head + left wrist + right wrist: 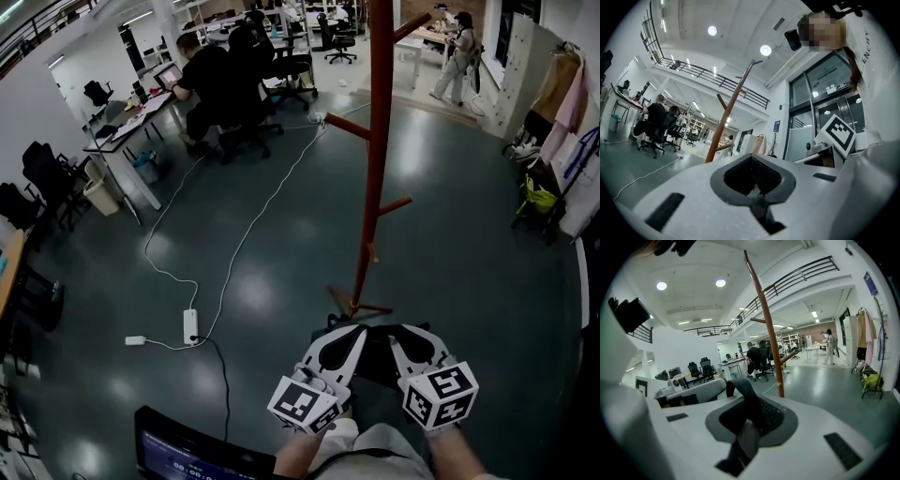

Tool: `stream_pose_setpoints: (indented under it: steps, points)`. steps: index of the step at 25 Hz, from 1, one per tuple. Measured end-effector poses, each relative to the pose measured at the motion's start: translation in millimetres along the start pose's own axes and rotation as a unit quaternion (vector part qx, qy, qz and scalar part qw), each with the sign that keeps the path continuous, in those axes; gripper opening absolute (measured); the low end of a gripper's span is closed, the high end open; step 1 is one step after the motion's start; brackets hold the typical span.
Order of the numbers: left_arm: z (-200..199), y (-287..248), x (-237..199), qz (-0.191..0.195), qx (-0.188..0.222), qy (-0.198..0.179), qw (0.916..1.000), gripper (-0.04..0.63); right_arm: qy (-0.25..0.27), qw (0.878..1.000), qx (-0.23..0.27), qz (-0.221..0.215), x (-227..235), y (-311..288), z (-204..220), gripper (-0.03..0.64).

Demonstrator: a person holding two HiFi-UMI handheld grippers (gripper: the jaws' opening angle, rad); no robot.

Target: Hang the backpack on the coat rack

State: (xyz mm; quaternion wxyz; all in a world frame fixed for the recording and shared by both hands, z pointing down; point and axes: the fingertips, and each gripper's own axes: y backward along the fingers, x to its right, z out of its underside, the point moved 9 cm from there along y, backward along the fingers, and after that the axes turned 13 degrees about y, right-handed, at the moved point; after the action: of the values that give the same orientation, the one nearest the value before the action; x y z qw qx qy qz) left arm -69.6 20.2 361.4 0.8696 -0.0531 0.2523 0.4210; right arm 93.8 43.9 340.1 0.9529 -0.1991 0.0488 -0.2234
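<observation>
The coat rack is a red-brown pole with angled pegs, standing on the grey floor just ahead of me. In the head view both grippers are low and close together in front of its base, with the dark backpack between them. My left gripper is shut, and a dark strip of strap shows in the pinch. My right gripper is shut on a black backpack strap that loops up over its jaws. The rack pole rises beyond each gripper. Most of the backpack is hidden.
A white power strip and its cable lie on the floor to the left. People sit at desks at the far left. Hanging clothes stand at the right wall. A laptop screen is near my feet.
</observation>
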Motion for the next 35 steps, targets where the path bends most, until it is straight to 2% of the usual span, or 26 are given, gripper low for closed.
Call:
stream_pose_setpoints:
  steps: [6, 12, 17, 27, 35]
  points:
    - [7.3, -26.1, -23.3, -0.006, -0.005, 0.006, 1.0000, 0.009, 0.001, 1.000, -0.001, -0.004, 28.2, -41.2, -8.3, 0.051]
    - [6.7, -56.4, -59.4, -0.044, -0.009, 0.017, 0.9989, 0.009, 0.000, 1.000, -0.016, -0.022, 54.6, -86.8, -14.0, 0.051]
    - [13.5, -89.2, -82.6, -0.072, -0.012, -0.001, 0.9973, 0.009, 0.009, 0.998, -0.032, -0.047, 80.6, -117.6, -10.9, 0.051]
    - [7.5, -136.1, -120.7, -0.087, 0.005, 0.043, 0.9953, 0.009, 0.010, 0.997, -0.036, -0.060, 115.5, -170.2, -21.7, 0.051]
    - [18.1, -153.1, -138.4, -0.099, 0.002, 0.053, 0.9937, 0.009, -0.003, 0.996, -0.051, -0.070, 134.4, -192.5, -14.3, 0.051]
